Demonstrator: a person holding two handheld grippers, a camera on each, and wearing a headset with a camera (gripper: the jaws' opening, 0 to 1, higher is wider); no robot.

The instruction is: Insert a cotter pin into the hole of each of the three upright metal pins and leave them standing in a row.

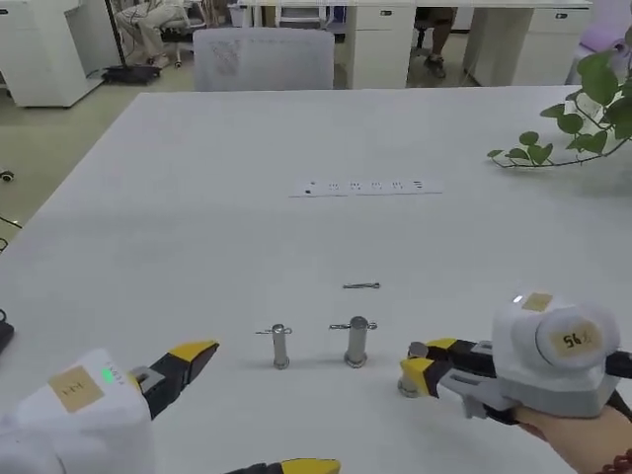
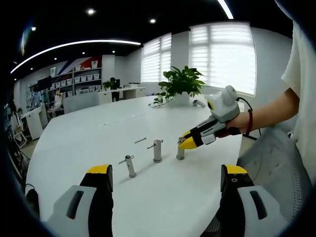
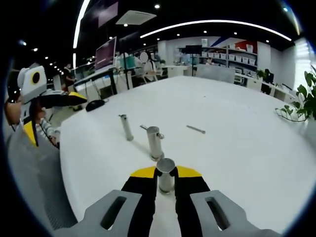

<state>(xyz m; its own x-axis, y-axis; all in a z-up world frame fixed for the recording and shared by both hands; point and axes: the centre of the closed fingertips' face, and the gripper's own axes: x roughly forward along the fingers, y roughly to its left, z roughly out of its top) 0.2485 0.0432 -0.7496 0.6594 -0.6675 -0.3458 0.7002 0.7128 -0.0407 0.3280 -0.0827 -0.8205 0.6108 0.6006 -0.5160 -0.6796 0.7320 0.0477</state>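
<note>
Right gripper (image 1: 421, 365): jaws pinch the third pin (image 3: 166, 172) low on its shank; the pin stands upright on the table (image 1: 197, 207), at the right end of the row.
Left gripper (image 2: 168, 172): jaws spread wide with nothing between them, so it is free for the pick.
Cotter pin (image 1: 361, 285): loose, lying flat on the table just beyond the middle pin (image 1: 357, 342), on the side away from the person.
Cotter axis: side to side in the head view, roughly parallel to the row.
Bearing from left jaws: ahead and to the right, past the row of pins.
Nearer gripper: the right one, but it is occupied holding the third pin.
Left pin (image 1: 280, 347), middle pin: each shows a thin cross wire near its head, judged to be cotters already fitted.
Third pin hole: too small to tell its direction.
Writing: the round cap on the right gripper bears two digits, possibly "56"; the yellow sticker on the left gripper is unreadable.
</note>
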